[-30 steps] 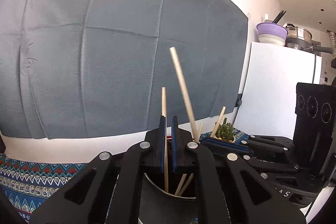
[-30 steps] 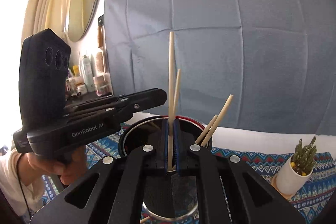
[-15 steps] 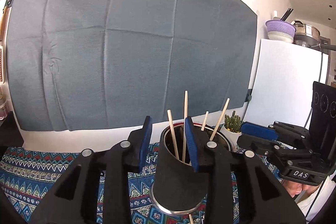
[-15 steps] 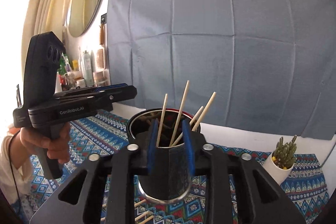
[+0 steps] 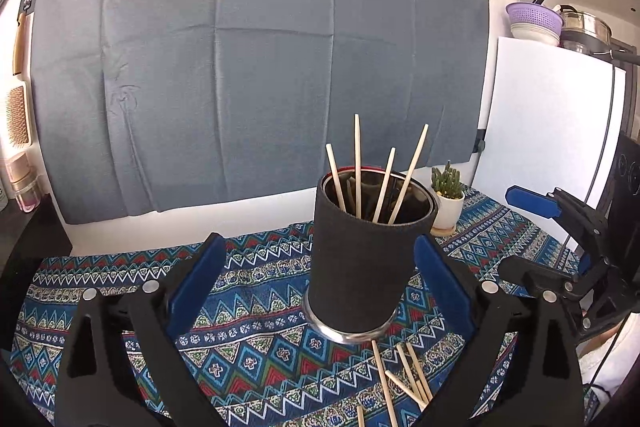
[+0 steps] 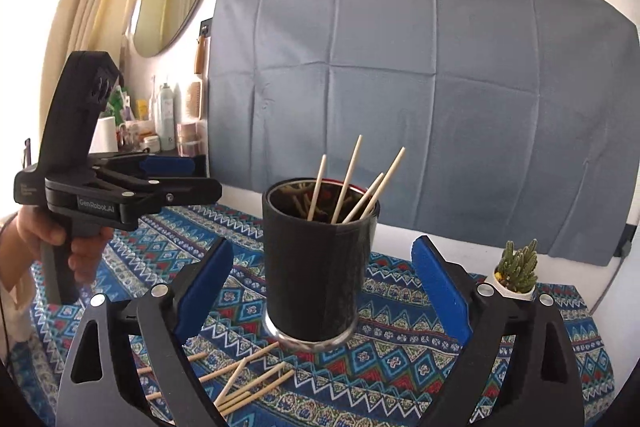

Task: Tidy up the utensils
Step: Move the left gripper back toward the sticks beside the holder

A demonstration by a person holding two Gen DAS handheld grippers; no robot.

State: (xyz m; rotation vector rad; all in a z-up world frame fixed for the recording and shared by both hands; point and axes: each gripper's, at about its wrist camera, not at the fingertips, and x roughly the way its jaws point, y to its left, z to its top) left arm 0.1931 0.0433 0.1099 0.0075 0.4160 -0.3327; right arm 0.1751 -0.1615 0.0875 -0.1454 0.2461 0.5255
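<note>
The left gripper [image 5: 320, 283] has its jaws spread wide, having just been opening, and nothing is between the blue pads [image 5: 196, 283] except air – the black utensil holder [image 5: 362, 263] stands further ahead on the patterned tablecloth [image 5: 120, 291], not touched by them. The right gripper [image 6: 322, 283] is in the same state: its jaws have just been opening too, they are far apart, and they hold nothing. Four wooden chopsticks [image 5: 357, 167] stand inside the holder and lean against its rim at different angles. More chopsticks [image 6: 248, 383] lie loose on the cloth just in front of the holder's metal base. A small cactus in a white pot [image 6: 516, 275] stands to the right of the holder, near it but apart. In the right wrist view a hand [image 6: 60, 243] grasps the handle of the left gripper – behind all hangs a grey cloth [image 5: 256, 67] on the wall.
</note>
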